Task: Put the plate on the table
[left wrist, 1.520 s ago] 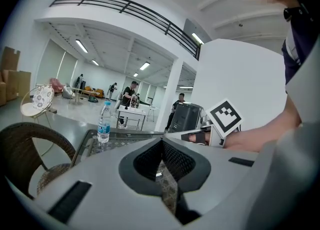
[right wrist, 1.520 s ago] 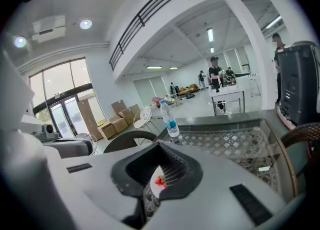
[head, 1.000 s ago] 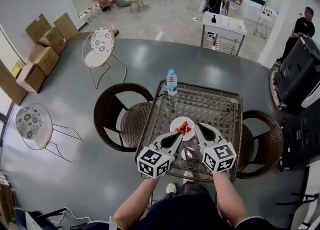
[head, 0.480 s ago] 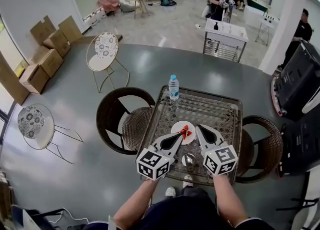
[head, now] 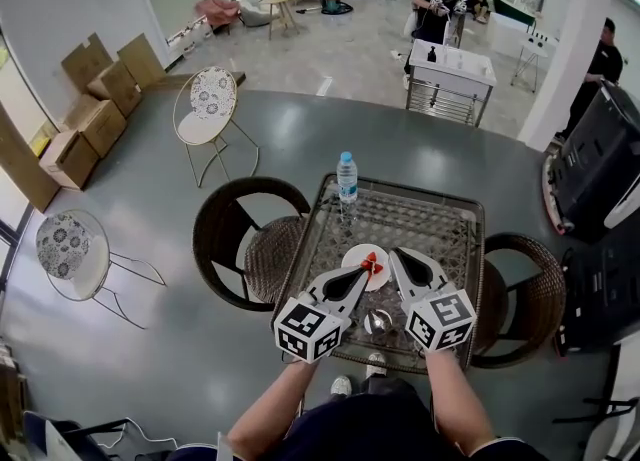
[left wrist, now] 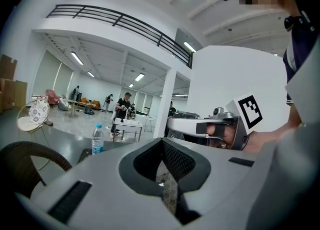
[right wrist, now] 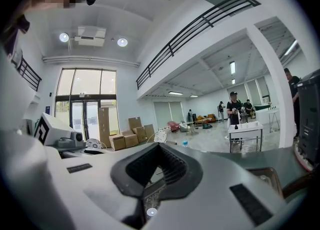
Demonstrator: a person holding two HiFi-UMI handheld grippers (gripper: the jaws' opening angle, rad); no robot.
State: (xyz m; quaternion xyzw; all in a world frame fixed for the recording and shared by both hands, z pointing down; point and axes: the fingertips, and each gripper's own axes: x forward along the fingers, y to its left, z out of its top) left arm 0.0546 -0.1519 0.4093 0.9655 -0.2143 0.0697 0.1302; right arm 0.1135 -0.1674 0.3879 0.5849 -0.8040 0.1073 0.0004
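- tabletop (head: 440, 217): clear glossy glass over a rough woven weave
- plate (head: 350, 254): smooth, glossy white
- bottle (head: 346, 179): clear plastic with a blue plastic cap
- chair (head: 225, 237): dark woven wicker, rough and matt
- floor (head: 150, 324): smooth grey with a soft sheen
- boxes (head: 85, 99): matt brown cardboard
- left hand-held gripper (head: 358, 271) and right hand-held gripper (head: 397, 254): smooth matt light-grey plastic shells, with black ribbed inner pads
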